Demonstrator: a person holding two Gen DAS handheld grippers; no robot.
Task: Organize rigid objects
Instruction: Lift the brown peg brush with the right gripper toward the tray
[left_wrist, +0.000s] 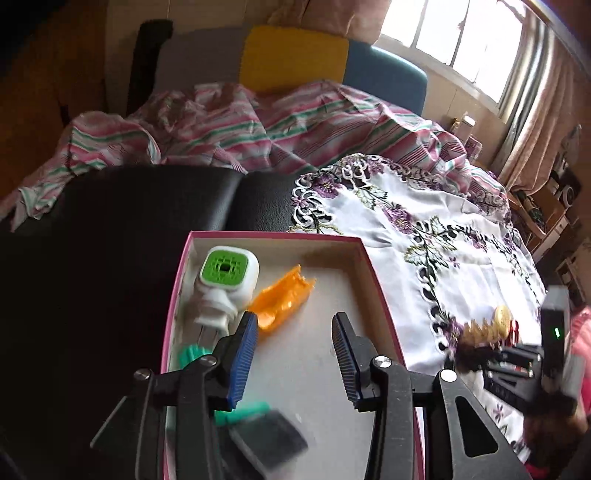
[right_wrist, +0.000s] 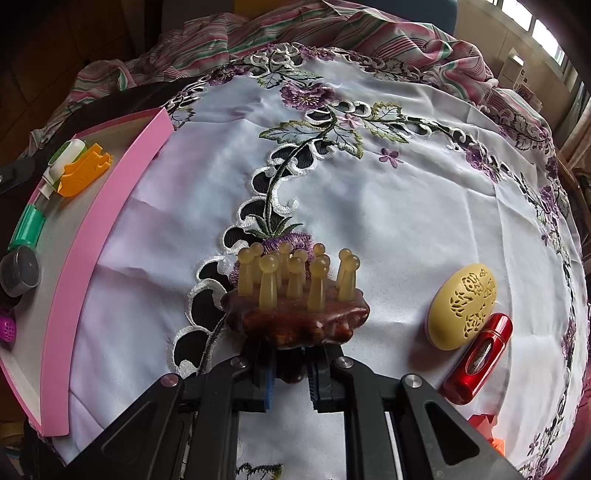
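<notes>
Landmark: pink box (left_wrist: 364, 258) at the cloth's (right_wrist: 369, 206) left edge.

Left hand-held gripper (left_wrist: 293, 354) is seen over the box interior, jaws parted, nothing between the pads. No earlier frame for motion.

Inside the box, far end: white-green device (left_wrist: 229, 277), orange piece (left_wrist: 282, 299) just beside it. Near end: green part (left_wrist: 242, 413) and dark round item (left_wrist: 269, 439), blurred in the left view. The right view resolves these as a green cylinder (right_wrist: 27, 229) and a dark tin (right_wrist: 20, 271), plus a purple item (right_wrist: 8, 326) unseen in the left view.

Right hand-held gripper (right_wrist: 290, 384) is clamped on the massager's (right_wrist: 295, 295) wooden base, right of the box on the cloth. Further right: yellow egg (right_wrist: 461, 306) touching a red case (right_wrist: 478, 354); both resolved only in the right view.
</notes>
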